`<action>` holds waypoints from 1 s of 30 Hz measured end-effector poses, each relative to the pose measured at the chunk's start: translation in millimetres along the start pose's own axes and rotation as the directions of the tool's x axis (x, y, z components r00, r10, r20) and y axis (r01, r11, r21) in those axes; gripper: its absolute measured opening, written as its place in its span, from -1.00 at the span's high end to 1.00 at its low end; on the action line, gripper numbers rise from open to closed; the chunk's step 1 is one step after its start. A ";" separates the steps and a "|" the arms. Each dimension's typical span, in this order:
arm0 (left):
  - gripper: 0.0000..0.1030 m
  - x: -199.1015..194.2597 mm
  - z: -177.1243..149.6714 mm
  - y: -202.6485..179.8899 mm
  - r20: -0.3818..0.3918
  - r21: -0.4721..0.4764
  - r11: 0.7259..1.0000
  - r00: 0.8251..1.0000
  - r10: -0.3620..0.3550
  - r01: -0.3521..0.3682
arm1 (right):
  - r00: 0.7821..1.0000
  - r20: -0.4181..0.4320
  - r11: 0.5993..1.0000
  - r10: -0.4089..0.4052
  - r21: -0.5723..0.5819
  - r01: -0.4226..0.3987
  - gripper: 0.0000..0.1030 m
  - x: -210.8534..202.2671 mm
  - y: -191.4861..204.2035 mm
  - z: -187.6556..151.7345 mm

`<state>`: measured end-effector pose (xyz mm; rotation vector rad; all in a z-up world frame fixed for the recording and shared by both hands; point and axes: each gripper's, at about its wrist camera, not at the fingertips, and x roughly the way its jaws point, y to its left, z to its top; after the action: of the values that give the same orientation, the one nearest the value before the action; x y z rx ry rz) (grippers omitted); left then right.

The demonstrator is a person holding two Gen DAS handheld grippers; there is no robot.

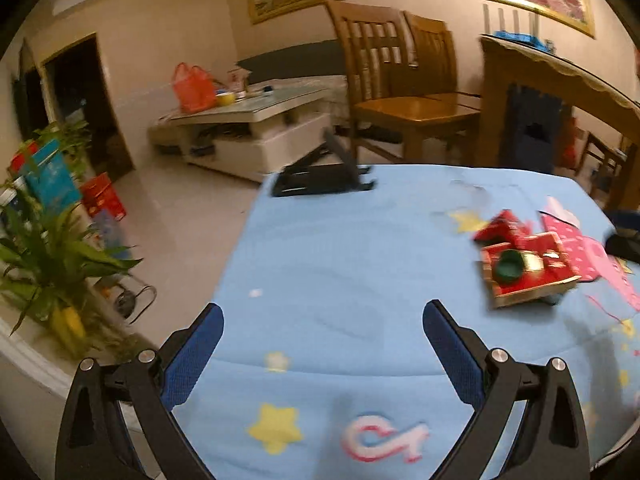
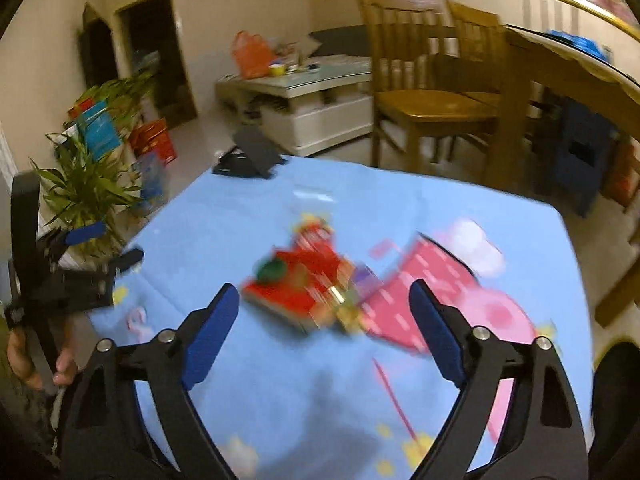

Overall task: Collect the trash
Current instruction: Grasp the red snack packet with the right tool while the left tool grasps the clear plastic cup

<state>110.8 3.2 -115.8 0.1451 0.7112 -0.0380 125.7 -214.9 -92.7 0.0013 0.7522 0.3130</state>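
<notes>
I am looking over a table draped in a light blue cloth (image 1: 340, 248) printed with yellow stars and a pink cartoon figure; its near edge is cut off below both views, and its far right corner is slipping out of the left wrist view. On the far left corner a black folding stand (image 1: 320, 176) is sitting, tilted open.

The trash is lying toward the right edge of the table in the left wrist view: a shallow red cardboard box (image 1: 528, 272), open-topped with raw brown edges, holding a dark green round cap (image 1: 508, 266) and a small pale item I cannot make out. A torn red flap is sticking up behind it. In the right wrist view the same red box (image 2: 296, 292) is smeared by motion blur, so I am reading only colour there, with something gold glinting at its right side.

My left gripper (image 1: 323, 332) is hovering over bare cloth with its blue-padded fingers spread wide, gripping nothing, well apart from the box. My right gripper (image 2: 324, 320) is also spread wide and bare, the box lying just beyond its fingers. The left gripper (image 2: 86, 256) is showing at that view's left edge, partly cut off.
</notes>
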 end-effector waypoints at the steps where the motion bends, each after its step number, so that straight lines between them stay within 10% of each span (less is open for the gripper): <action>1: -0.87 -0.8 -2.5 4.3 0.005 -0.017 1.000 1.000 -0.006 0.006 | 1.000 -0.015 1.000 -0.001 -0.014 0.001 -0.47 11.4 4.1 8.7; 13: -0.87 4.2 -14.6 -2.9 0.012 0.021 0.998 0.998 -0.066 0.066 | 0.968 -0.239 0.992 -0.078 -0.118 0.051 0.55 135.5 25.9 39.7; 21: -0.87 19.9 6.6 -14.1 -0.019 0.007 0.981 0.981 -0.192 0.192 | 0.996 -0.066 0.998 0.054 0.034 -0.052 0.57 36.7 -3.0 16.8; 30: -0.87 66.4 69.0 -83.5 -0.070 0.017 0.961 0.959 -0.274 0.276 | 0.994 0.034 0.913 0.107 0.393 -0.112 0.57 -44.7 -125.4 -75.9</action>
<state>198.7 -88.4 -117.6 0.0717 0.7944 -0.3099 79.0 -355.4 -132.4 0.4293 0.7950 0.2631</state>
